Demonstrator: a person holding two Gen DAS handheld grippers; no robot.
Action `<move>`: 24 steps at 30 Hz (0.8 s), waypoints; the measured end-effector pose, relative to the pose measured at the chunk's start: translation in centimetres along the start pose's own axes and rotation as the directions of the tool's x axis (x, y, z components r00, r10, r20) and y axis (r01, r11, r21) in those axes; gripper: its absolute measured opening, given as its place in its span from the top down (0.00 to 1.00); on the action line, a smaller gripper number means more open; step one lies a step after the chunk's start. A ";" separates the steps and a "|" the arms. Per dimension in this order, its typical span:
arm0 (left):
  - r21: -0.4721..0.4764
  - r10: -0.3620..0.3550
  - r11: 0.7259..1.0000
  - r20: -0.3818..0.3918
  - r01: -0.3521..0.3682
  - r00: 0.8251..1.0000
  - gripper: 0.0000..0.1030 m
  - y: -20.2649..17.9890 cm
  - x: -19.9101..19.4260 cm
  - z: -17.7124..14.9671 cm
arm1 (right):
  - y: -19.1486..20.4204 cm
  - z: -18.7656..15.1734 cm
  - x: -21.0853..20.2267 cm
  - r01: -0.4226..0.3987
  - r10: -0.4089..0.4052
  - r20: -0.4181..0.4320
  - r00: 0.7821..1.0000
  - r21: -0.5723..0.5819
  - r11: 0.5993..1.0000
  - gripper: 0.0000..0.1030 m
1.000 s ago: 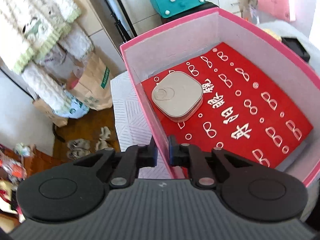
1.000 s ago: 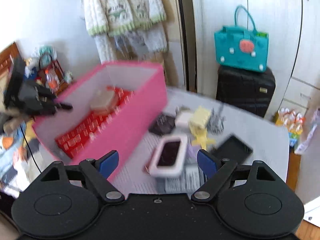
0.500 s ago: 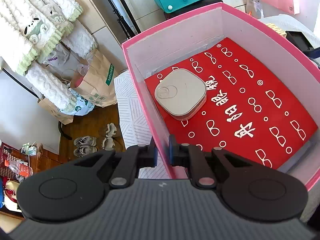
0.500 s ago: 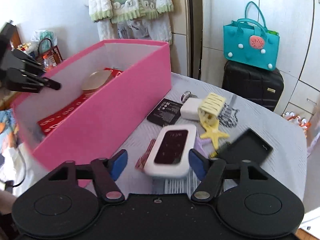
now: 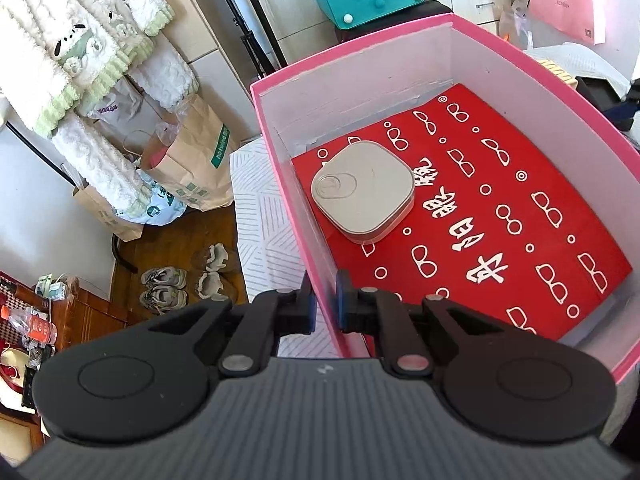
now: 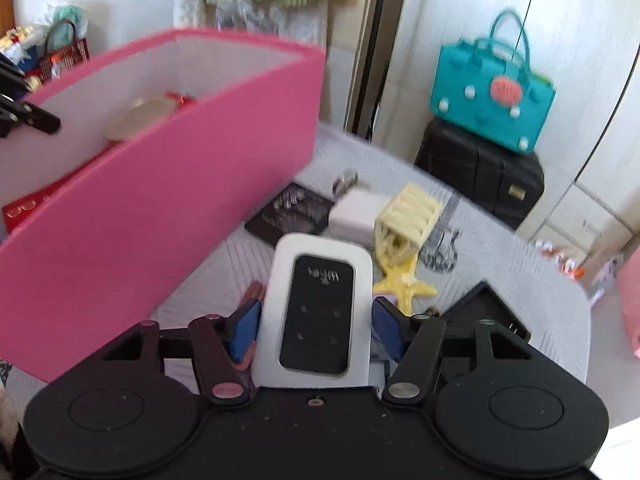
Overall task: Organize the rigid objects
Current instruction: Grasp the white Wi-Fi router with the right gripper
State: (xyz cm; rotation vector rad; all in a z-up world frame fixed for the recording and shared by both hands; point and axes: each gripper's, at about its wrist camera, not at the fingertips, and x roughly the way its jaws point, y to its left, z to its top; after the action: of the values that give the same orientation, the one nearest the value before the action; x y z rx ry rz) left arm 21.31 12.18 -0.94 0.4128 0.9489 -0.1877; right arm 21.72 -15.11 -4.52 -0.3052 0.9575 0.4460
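Left gripper [image 5: 323, 304]: clamped on pink box [image 5: 560, 92] wall, lower centre.
Right gripper [image 6: 316, 326]: jaws just widened slightly, flanking white wifi router [image 6: 316, 312], centre; contact unclear.
Risk: loose pinch, router slips.

left gripper [image 5: 323, 304] clamped on the near wall of a pink box [image 5: 568, 92]; a beige rounded square case [image 5: 363, 191] lies inside on red patterned paper [image 5: 520, 216].
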 end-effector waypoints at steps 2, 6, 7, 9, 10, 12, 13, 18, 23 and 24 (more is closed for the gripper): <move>-0.008 -0.005 1.000 -0.005 0.005 1.000 0.91 0.1 0.0 0.1 | -0.7 0.4 0.1 -0.020 0.022 -0.032 0.999 0.066 0.998 0.35; -0.025 -0.010 1.000 -0.017 0.009 1.000 0.92 0.2 0.1 0.3 | -1.5 1.0 -0.3 -0.059 0.066 -0.073 0.995 0.084 0.995 0.37; -0.030 -0.014 0.999 -0.022 0.013 1.000 0.92 0.3 0.1 0.4 | -1.6 1.1 -0.7 -0.057 0.063 -0.078 0.995 0.078 0.995 0.38; -0.034 -0.017 0.999 -0.026 0.016 1.000 0.92 0.4 0.0 0.5 | -1.7 1.0 -1.6 -0.062 0.068 -0.075 0.995 0.075 0.995 0.38; -0.035 -0.018 0.999 -0.027 0.017 0.999 0.92 0.5 -0.1 0.6 | -1.8 1.0 -2.1 -0.066 0.072 -0.079 0.994 0.072 0.995 0.38; -0.030 -0.015 0.999 -0.030 0.015 0.999 0.92 0.4 -0.1 0.6 | -1.7 1.0 -3.0 -0.087 0.092 -0.083 0.992 0.063 0.994 0.38; -0.031 -0.016 0.999 -0.031 0.015 0.999 0.92 0.4 -0.1 0.6 | -1.7 1.0 -3.1 -0.091 0.095 -0.088 0.992 0.058 0.994 0.38; -0.043 -0.015 0.999 -0.026 0.014 1.000 0.92 0.4 -0.2 0.5 | -1.7 1.2 -3.9 -0.105 0.108 -0.094 0.990 0.038 0.994 0.39; -0.056 -0.020 0.998 -0.025 0.019 0.999 0.92 0.4 -0.4 0.4 | -2.5 0.4 -2.8 -0.120 0.129 -0.149 0.980 0.071 0.990 0.47; -0.061 -0.024 0.998 -0.025 0.022 0.999 0.92 0.5 -0.5 0.3 | -2.8 0.1 -2.6 -0.128 0.141 -0.156 0.978 0.090 0.988 0.47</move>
State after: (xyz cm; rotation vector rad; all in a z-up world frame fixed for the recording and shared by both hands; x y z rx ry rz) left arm 21.46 12.51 -0.23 0.3493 0.9825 -0.1745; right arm 21.84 -18.09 -2.14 -0.2075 1.1561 0.5110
